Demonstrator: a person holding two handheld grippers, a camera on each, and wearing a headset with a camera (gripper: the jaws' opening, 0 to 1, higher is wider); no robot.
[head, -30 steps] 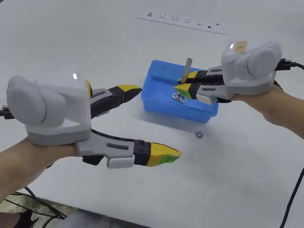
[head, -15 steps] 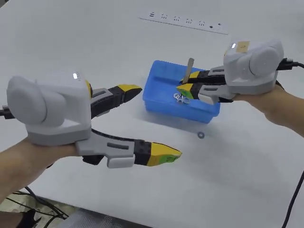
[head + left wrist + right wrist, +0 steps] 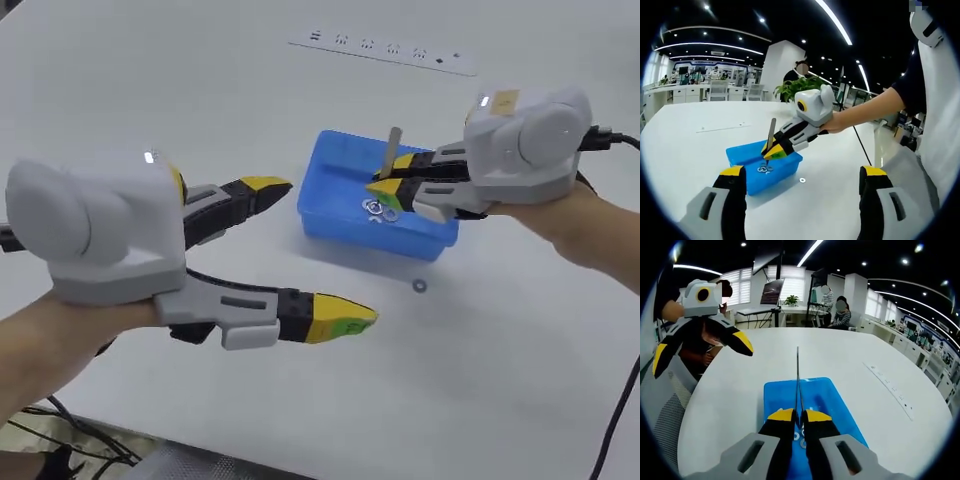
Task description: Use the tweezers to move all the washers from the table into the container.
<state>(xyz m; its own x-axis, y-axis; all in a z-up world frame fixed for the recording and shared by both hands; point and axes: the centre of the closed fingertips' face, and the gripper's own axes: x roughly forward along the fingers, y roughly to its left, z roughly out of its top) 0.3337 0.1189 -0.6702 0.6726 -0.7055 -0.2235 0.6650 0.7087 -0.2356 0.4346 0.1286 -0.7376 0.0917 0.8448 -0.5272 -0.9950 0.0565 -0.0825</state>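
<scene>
I see the container [image 3: 352,228] at the middle of the table [image 3: 180,90], with the power strip [image 3: 392,50] far behind it. A cluster of washers [image 3: 378,208] lies in the container toward its near wall. One more washer [image 3: 419,286] lies on the table just near-right of the container. My right gripper [image 3: 383,190] reaches in from the right above the container, with the tweezers [image 3: 392,150] pinched between its jaws and standing up over the cluster. My left gripper [image 3: 328,252] hangs near left, jaws spread, apart from the container.
</scene>
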